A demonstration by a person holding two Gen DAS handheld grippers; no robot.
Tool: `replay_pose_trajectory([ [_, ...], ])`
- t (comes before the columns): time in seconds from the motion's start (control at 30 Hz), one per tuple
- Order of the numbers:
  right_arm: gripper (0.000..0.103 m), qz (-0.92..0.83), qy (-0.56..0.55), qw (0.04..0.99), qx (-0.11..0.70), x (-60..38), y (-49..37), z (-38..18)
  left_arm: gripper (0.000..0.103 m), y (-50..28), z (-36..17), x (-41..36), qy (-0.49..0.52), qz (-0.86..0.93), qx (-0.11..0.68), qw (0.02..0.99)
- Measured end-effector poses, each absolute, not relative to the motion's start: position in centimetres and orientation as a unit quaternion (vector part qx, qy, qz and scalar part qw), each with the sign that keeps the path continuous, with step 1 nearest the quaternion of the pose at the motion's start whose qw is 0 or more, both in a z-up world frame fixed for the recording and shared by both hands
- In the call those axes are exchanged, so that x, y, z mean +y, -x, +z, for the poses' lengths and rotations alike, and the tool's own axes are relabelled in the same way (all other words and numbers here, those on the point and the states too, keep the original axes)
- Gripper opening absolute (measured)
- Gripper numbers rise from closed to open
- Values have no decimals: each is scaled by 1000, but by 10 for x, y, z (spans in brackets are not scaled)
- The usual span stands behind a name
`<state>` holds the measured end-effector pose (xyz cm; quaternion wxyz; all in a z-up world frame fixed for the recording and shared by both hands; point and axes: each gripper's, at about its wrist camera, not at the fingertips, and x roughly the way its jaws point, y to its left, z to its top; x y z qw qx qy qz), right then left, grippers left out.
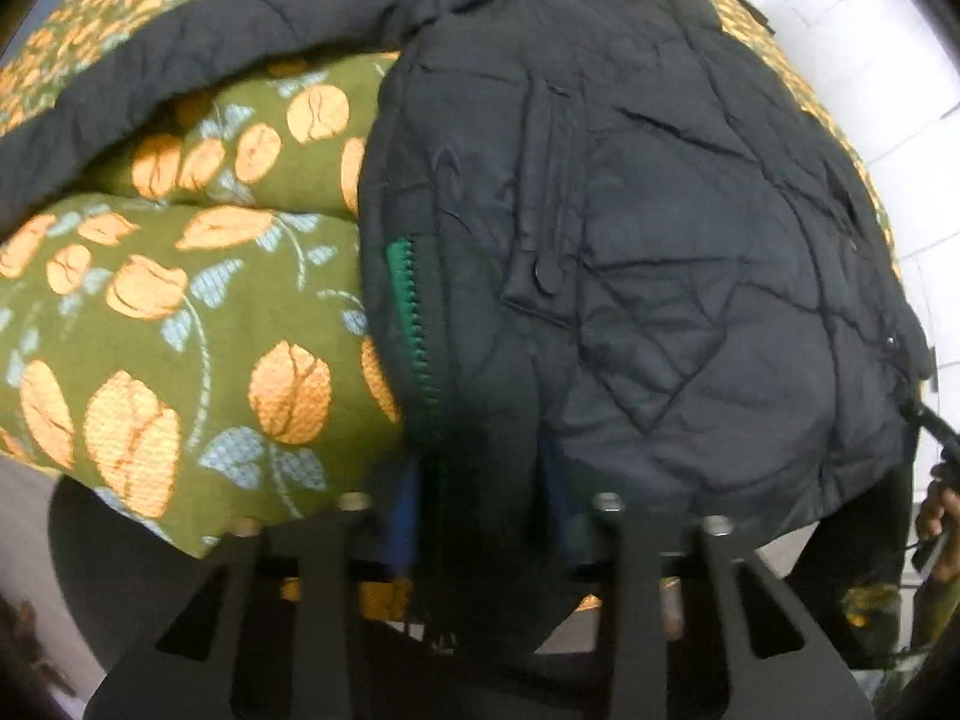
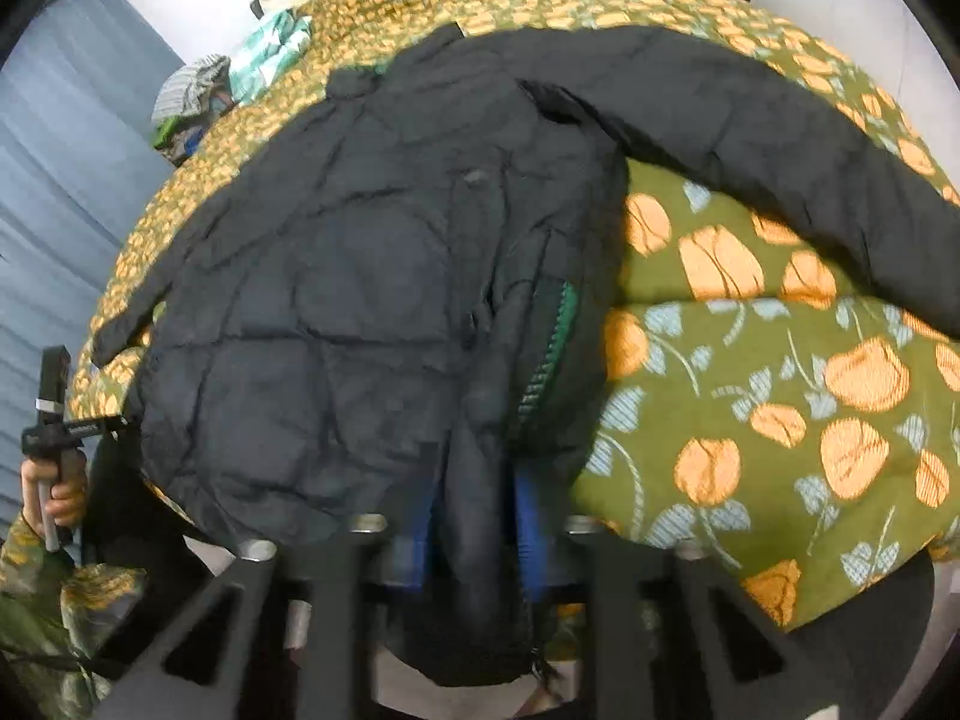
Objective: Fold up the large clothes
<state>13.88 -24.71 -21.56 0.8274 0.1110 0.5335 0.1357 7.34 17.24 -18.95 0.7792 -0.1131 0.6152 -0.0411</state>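
A black quilted jacket (image 1: 660,240) (image 2: 360,300) lies spread on a bed with a green cover printed with orange flowers (image 1: 180,330) (image 2: 750,390). Its green zipper (image 1: 414,324) (image 2: 552,348) runs down to the near hem. One sleeve (image 1: 210,42) (image 2: 780,138) stretches out sideways. My left gripper (image 1: 480,510) is shut on the hem beside the zipper, with dark fabric bunched between its blue pads (image 1: 402,516). My right gripper (image 2: 474,528) is shut on a fold of the hem between its blue pads (image 2: 528,516). In the right wrist view a hand (image 2: 60,492) holds the other gripper at the jacket's left corner.
A heap of other clothes (image 2: 198,90) and a green-and-white checked cloth (image 2: 270,42) sit at the bed's far left. A grey-blue panelled wall (image 2: 60,180) runs along that side. White floor tiles (image 1: 870,30) show beyond the bed's far edge.
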Motion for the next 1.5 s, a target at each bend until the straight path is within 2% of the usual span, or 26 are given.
replay_pose_trajectory([
  [0.1,17,124,-79,840,522,-242,-133,-199,24,-69,-182,180,117,-38,608,784],
  [0.3,17,89,-113,816,560,-262,-130,-240,31,-66,-201,179,108,-26,615,781],
  [0.4,24,84,-107,824,549,-260,-128,-234,37,-63,-195,162,69,-19,607,791],
  [0.47,42,76,-97,827,548,-264,-125,-232,45,-58,-185,158,52,-10,600,798],
  [0.5,52,68,-94,829,548,-267,-121,-229,53,-53,-177,158,44,0,594,804],
  [0.63,56,49,-88,849,519,-281,-107,-205,86,-46,-138,163,42,23,549,834],
  [0.7,60,37,-70,863,499,-281,-104,-190,97,-45,-122,162,40,41,521,851],
  [0.73,61,35,-64,871,485,-280,-104,-182,99,-47,-114,163,39,51,505,861],
  [1.1,61,16,-64,890,452,-259,-126,-159,99,-78,-111,127,-18,95,441,892],
  [1.33,61,24,-54,890,451,-246,-126,-168,99,-80,-113,117,-43,113,444,888],
  [1.5,61,9,-24,901,434,-243,-126,-165,102,-86,-122,118,-14,86,479,874],
])
